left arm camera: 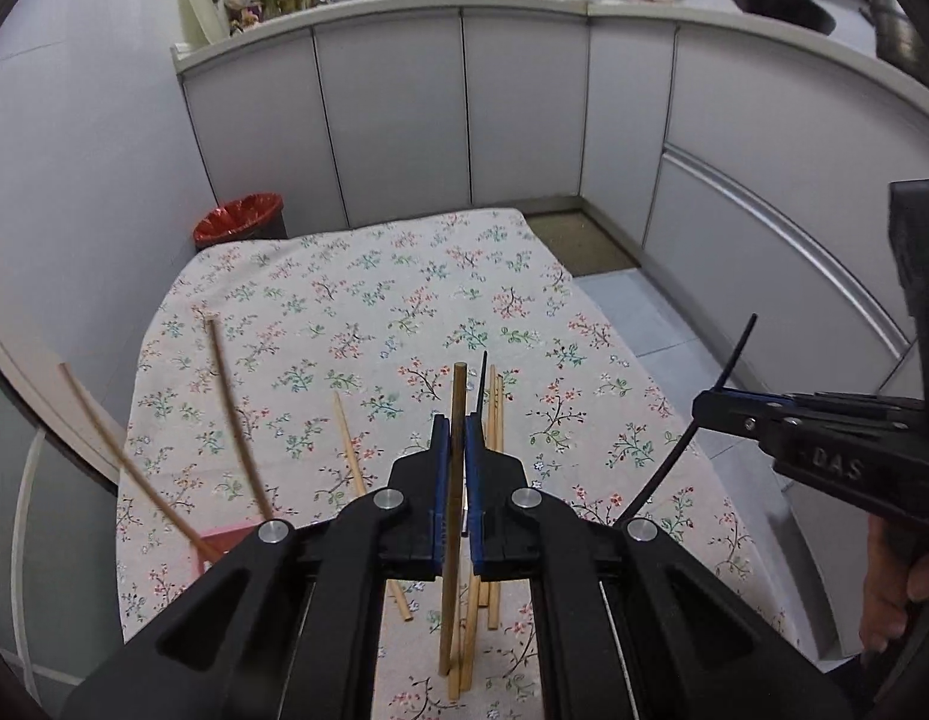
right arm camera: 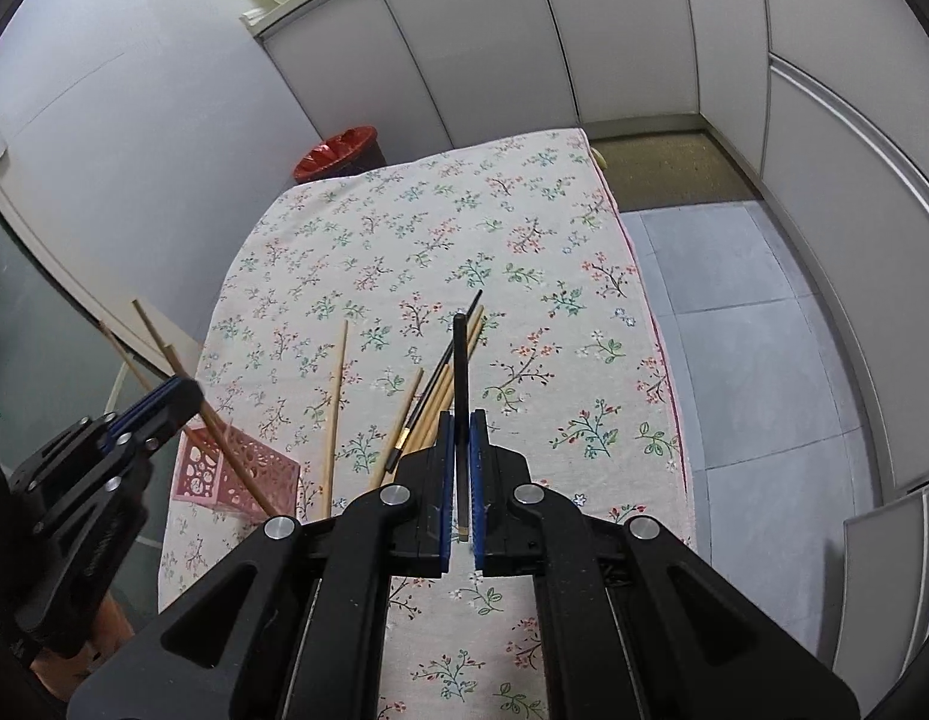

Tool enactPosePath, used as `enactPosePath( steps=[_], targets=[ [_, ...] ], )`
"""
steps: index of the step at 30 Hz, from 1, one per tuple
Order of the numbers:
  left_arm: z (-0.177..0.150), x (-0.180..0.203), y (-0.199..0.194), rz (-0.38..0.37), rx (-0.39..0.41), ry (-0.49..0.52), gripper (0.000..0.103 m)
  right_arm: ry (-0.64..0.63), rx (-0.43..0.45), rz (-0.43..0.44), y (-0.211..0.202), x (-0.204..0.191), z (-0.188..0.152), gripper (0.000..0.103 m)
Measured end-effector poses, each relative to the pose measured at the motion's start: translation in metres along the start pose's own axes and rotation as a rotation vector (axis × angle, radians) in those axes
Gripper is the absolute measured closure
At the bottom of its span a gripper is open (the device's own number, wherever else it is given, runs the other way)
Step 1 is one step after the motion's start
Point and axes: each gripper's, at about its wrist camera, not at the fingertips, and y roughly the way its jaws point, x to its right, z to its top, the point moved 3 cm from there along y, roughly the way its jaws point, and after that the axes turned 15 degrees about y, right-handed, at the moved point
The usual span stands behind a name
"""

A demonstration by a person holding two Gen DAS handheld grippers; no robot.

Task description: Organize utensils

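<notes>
I judge the sorting roughly a third done: a few tan wooden chopsticks [right arm camera: 164, 354] already stand tilted in the pink perforated plastic holder [right arm camera: 248, 477] at the near left corner of the floral tablecloth [right arm camera: 524, 240], while a loose bundle of pale wooden chopsticks [right arm camera: 449, 384] and one single light wooden chopstick [right arm camera: 334, 414] lie flat on the cloth, waiting.

My left gripper [left arm camera: 457, 444] is clenched on a brown wooden chopstick [left arm camera: 458, 396], which runs lengthwise between the blue pads, its tip poking out past them and its tail hanging below. In the right wrist view this gripper hovers just above the holder.

My right gripper [right arm camera: 461, 432] is clamped on a black chopstick [right arm camera: 460, 360], held near its pale end, the dark shaft projecting forward beyond the fingertips above the bundle. A second black chopstick [right arm camera: 446, 369] rests among the pale ones.

What remains, I reckon, is dropping both held sticks into the holder, then collecting the rest.
</notes>
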Motion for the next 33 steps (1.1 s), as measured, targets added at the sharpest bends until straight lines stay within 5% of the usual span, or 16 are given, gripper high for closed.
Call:
enactPosePath(
  steps=[7, 18, 24, 33],
  targets=[
    [-0.022, -0.033, -0.048, -0.009, 0.126, -0.095, 0.098, -0.081, 0.048, 0.019, -0.018, -0.02, -0.005, 0.099],
    [-0.03, -0.078, -0.128, -0.014, 0.319, -0.175, 0.098, -0.166, 0.091, 0.164, -0.044, -0.086, -0.013, 0.099],
    [-0.034, -0.106, -0.162, 0.121, 0.43, -0.218, 0.098, -0.225, 0.094, 0.24, -0.045, -0.125, -0.025, 0.099],
    [-0.042, -0.126, -0.14, 0.231, 0.414, -0.195, 0.098, -0.222, 0.072, 0.306, -0.027, -0.159, -0.029, 0.099]
  ],
)
